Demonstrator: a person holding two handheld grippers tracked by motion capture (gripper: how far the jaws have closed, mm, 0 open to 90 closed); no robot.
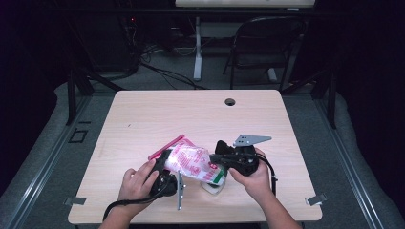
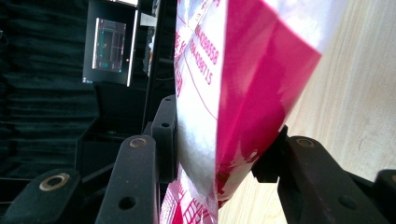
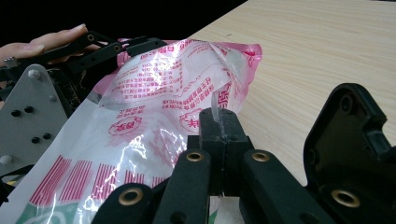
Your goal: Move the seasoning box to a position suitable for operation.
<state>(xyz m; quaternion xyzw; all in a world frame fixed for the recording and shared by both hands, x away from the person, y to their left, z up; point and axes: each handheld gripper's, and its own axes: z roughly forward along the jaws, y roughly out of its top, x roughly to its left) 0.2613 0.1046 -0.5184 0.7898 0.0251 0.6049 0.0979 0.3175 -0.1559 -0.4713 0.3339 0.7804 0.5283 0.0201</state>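
A pink-and-white printed plastic bag (image 1: 190, 160) is held up over the front of the wooden table (image 1: 191, 114), between both grippers. My left gripper (image 1: 165, 164) clamps its left end; in the left gripper view the pads (image 2: 166, 135) press on the bag (image 2: 243, 84) from both sides. My right gripper (image 1: 217, 157) meets it from the right. Its jaws stand together in the right gripper view, pinching a thin clear fold of the bag (image 3: 154, 107) at the right gripper's tips (image 3: 218, 122). The bag's green-printed lower end (image 1: 216, 181) hangs toward the table.
A cable hole (image 1: 230, 101) sits at the table's far edge. A dark folding chair (image 1: 267, 43) and a white desk leg (image 1: 197, 52) stand behind the table. Metal clips (image 1: 316, 199) mark the front corners. Bare wood lies to the far side and right.
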